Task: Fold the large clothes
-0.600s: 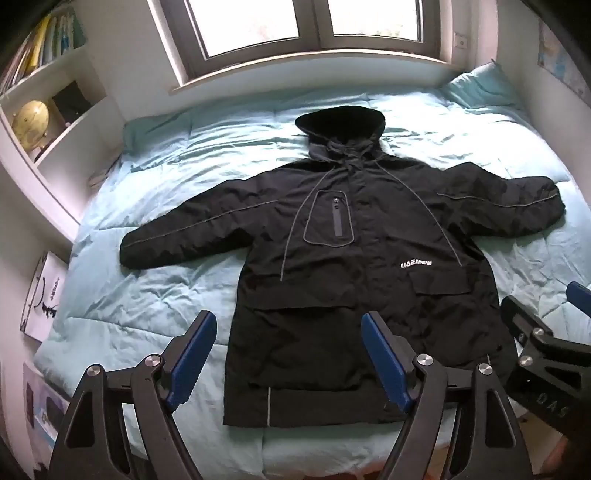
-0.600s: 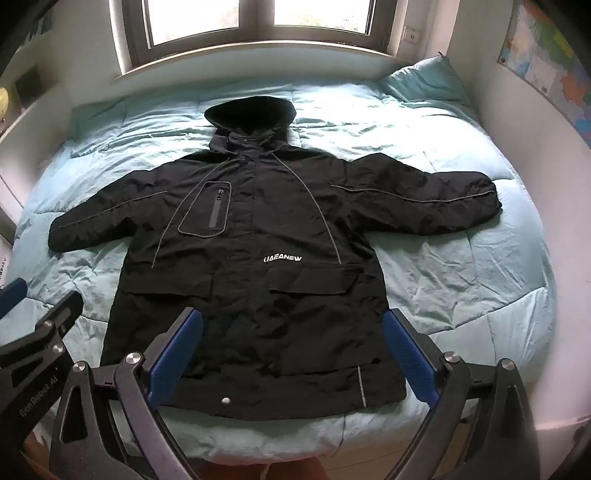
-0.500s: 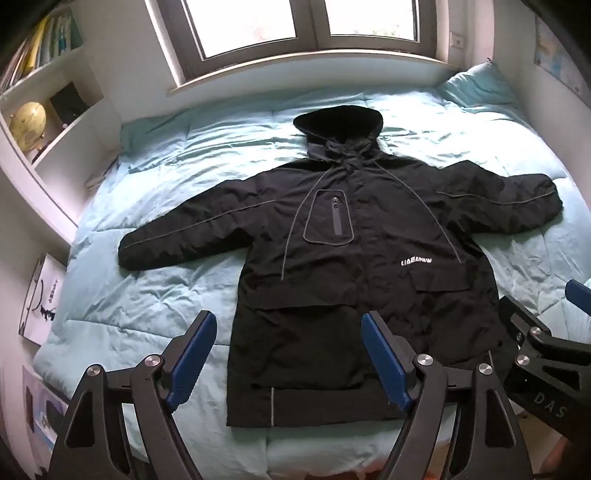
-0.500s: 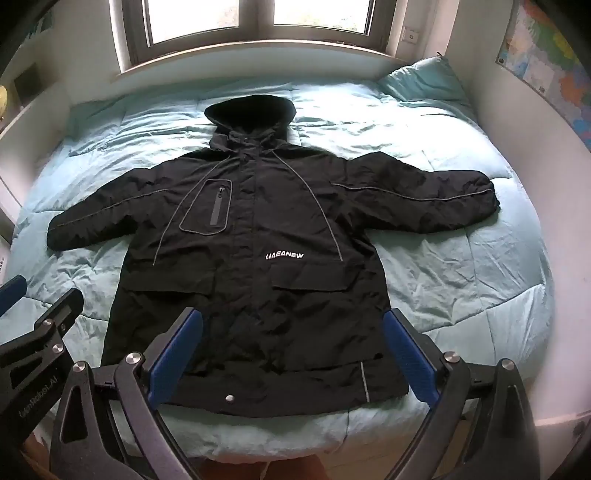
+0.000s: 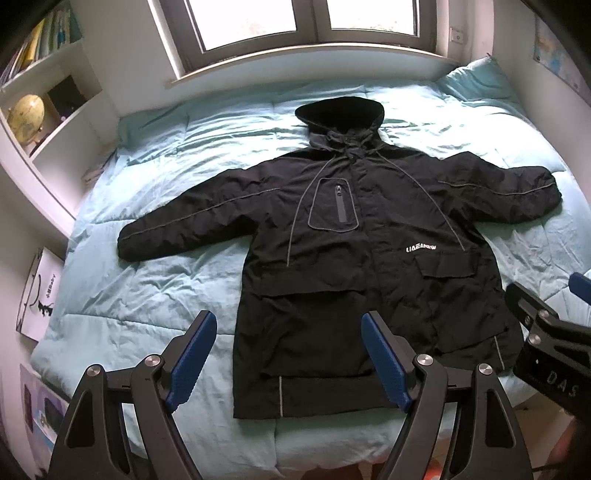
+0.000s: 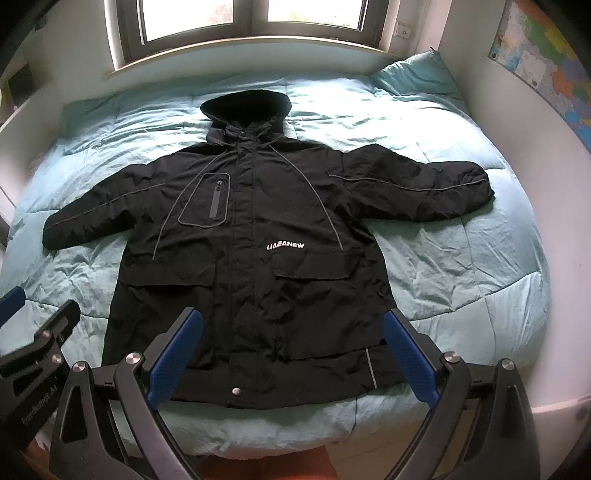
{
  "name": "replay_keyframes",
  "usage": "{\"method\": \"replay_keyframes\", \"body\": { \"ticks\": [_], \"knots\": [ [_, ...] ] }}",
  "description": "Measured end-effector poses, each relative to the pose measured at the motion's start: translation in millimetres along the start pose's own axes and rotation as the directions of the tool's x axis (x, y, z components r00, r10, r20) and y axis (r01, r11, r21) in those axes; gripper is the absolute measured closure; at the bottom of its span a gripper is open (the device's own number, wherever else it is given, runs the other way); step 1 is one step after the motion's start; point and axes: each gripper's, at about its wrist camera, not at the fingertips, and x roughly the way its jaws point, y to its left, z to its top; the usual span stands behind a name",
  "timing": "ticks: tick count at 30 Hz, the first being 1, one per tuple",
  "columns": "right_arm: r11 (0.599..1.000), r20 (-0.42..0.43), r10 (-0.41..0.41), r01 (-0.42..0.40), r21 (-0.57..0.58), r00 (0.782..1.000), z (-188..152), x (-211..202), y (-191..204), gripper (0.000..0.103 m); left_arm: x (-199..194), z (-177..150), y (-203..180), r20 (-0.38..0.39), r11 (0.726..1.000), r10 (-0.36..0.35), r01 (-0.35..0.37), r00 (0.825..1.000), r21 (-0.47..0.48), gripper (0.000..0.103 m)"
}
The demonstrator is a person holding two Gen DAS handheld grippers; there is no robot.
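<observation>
Nothing is folded yet: the black jacket (image 6: 251,258) lies flat across the middle of the frame on the bed (image 6: 461,280), sleeves spread. The left gripper (image 5: 288,354) and right gripper (image 6: 291,354), at the bottom of their views, gape wide and hold nothing.

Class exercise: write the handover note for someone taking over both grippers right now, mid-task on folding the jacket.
Left gripper: open, empty, hovering over the hem's left side.
Right gripper: open, empty, hovering over the hem's right side.
Black hooded jacket: flat, front up, on the turquoise duvet, sleeves spread, hood toward the window.
Done: jacket laid out.
Left: every fold; probably sleeves in first, then the body.
</observation>
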Motion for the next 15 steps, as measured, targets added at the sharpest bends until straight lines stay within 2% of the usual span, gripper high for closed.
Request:
{"method": "replay_keyframes", "body": {
  "ticks": [9, 15],
  "knots": [
    [0.997, 0.013, 0.062, -0.061, -0.049, 0.998, 14.7, -2.2, -20.3, 0.004, -8.3, 1.3, -17.3, 0.000, 0.997, 0.021, -0.021, 1.000, -0.068, 0.021],
    [0.995, 0.036, 0.085, -0.083, -0.062, 0.996, 19.4, 4.8, -40.3, 0.004, -10.4, 3.1, -39.0, -0.007, 0.996, -0.001, 0.000, 1.000, -0.090, 0.021]
  ]
}}
